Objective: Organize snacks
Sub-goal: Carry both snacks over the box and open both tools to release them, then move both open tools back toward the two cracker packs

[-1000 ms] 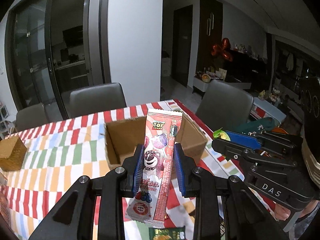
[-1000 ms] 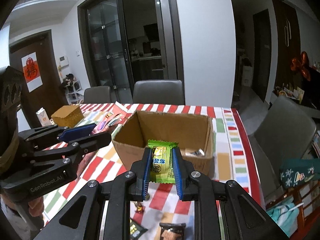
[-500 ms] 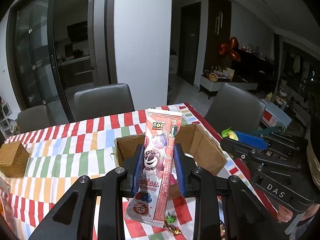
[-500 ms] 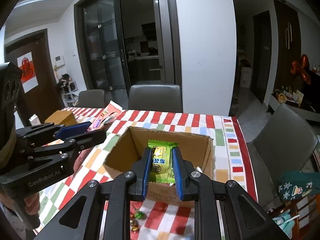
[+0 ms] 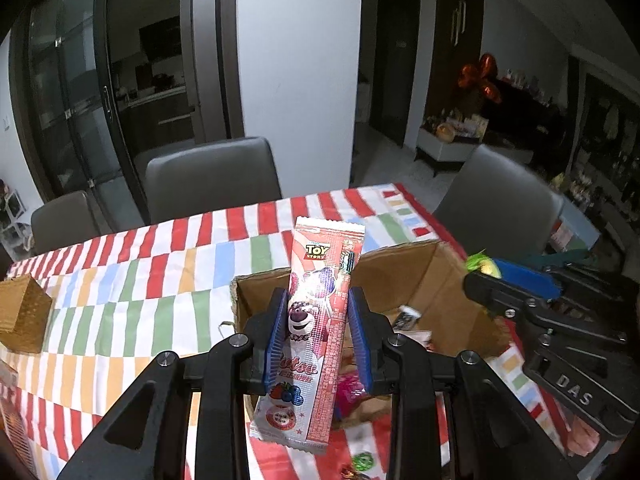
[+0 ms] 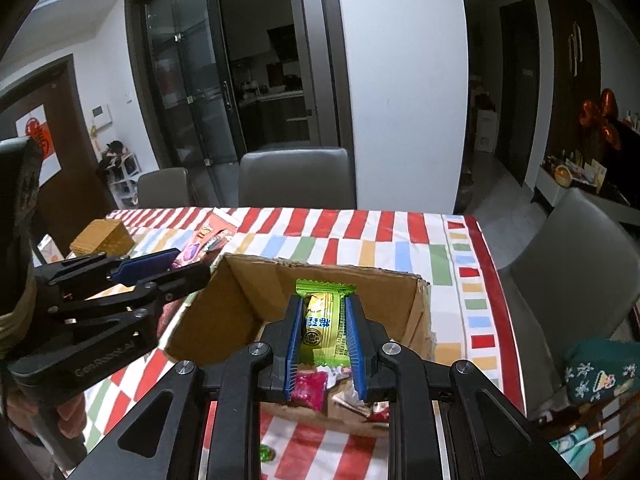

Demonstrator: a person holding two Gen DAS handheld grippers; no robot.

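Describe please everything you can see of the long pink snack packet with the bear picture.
The pink snack packet is a long, flat, glossy foil-like sachet with crimped ends, printed with a pink bear, berries and a "Toy Story" logo. It stands nearly upright, leaning slightly, between the blue pads of the left gripper, whose jaws have just been opening a little; a gap shows at the right pad. It hangs over the open cardboard box.

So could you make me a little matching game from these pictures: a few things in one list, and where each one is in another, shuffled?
Things:
1. pink Toy Story packet
2. green snack packet
3. cardboard box
4. small woven box

Places:
a. open, on the striped tablecloth
b. between the left gripper pads
c. on the table's far left
d. clamped in the right gripper

Pairs: 1-b, 2-d, 3-a, 4-c
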